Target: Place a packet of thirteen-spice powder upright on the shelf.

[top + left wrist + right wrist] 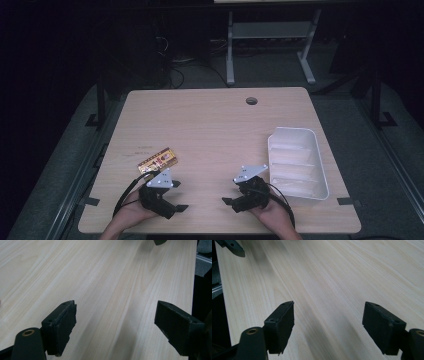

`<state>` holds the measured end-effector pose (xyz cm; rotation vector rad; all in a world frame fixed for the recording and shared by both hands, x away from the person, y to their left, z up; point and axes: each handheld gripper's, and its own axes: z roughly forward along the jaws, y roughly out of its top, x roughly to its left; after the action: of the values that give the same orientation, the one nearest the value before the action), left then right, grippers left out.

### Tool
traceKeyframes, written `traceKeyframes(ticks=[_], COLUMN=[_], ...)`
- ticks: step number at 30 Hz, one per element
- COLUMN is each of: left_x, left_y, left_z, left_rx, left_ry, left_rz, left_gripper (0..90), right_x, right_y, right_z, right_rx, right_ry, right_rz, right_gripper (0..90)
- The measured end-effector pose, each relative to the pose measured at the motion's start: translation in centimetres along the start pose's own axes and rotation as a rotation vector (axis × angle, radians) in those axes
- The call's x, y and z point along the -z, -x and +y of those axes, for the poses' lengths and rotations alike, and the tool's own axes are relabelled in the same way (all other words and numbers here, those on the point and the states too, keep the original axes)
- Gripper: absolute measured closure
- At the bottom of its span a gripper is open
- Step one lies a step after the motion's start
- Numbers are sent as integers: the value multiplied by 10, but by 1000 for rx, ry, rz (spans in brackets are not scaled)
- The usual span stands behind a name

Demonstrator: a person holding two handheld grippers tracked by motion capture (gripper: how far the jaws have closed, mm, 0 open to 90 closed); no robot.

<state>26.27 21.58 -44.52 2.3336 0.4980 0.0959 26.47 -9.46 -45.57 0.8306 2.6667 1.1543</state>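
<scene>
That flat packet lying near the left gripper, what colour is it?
The flat rectangular packet is golden yellow with dark red print, best seen in the high view.

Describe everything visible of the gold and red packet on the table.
The gold and red packet is a small flat rectangle, shiny like foil or printed card, with markings too small to read. It lies flat and askew on the near left of the wooden table, just beyond the left gripper, whose grey plate sits close to its near edge; contact cannot be told.
</scene>
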Motion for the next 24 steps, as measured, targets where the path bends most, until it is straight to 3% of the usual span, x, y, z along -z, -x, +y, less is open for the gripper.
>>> traceKeyframes(ticks=[12,24], left_x=[7,28], left_y=[-6,-20], left_z=[-2,-9], left_rx=[4,46], left_ry=[9,61], left_rz=[17,82], left_gripper=[170,170], right_x=[-3,-2], right_y=[-4,-2], right_z=[0,0], right_rx=[18,15], right_ry=[-15,-17], right_rz=[-1,-6], right_gripper=[247,247])
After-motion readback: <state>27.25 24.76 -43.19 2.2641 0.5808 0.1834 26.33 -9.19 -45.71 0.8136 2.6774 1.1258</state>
